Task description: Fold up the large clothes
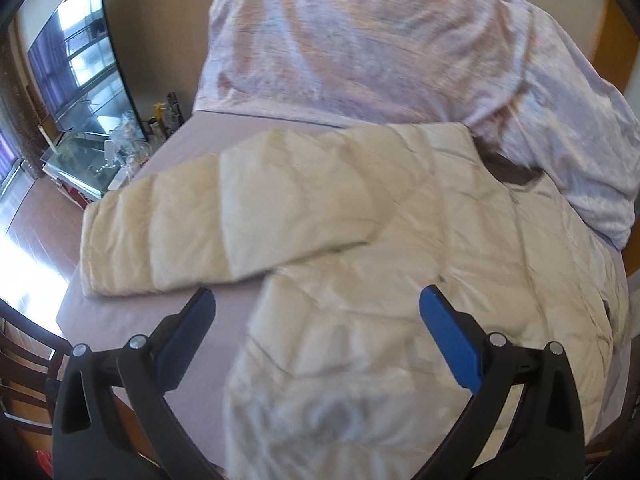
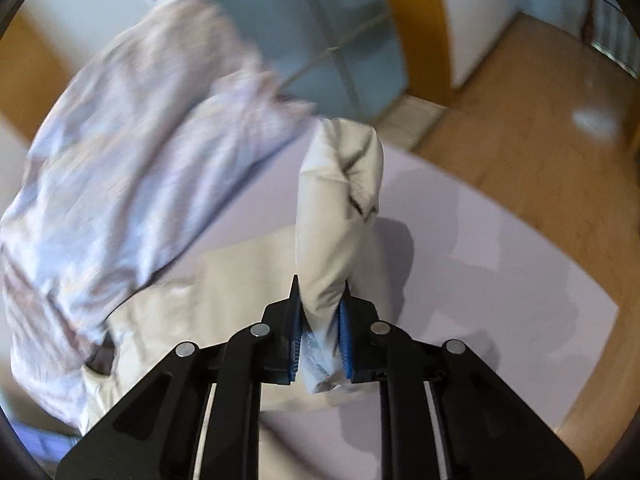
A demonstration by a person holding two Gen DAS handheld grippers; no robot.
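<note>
Bed (image 1: 168,160) bearing cream jacket (image 1: 400,240) and duvet (image 1: 360,40), over wooden floor (image 2: 520,140).

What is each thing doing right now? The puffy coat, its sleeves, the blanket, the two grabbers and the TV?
puffy coat: spread flat on the bed, not folded yet.
left sleeve: lying flat, stretched out sideways.
right sleeve: pinched and lifted off the bed.
blanket: bunched up beyond the coat.
left grabber: open, holding nothing.
right grabber: shut on the right sleeve.
TV: off, showing reflections.
</note>
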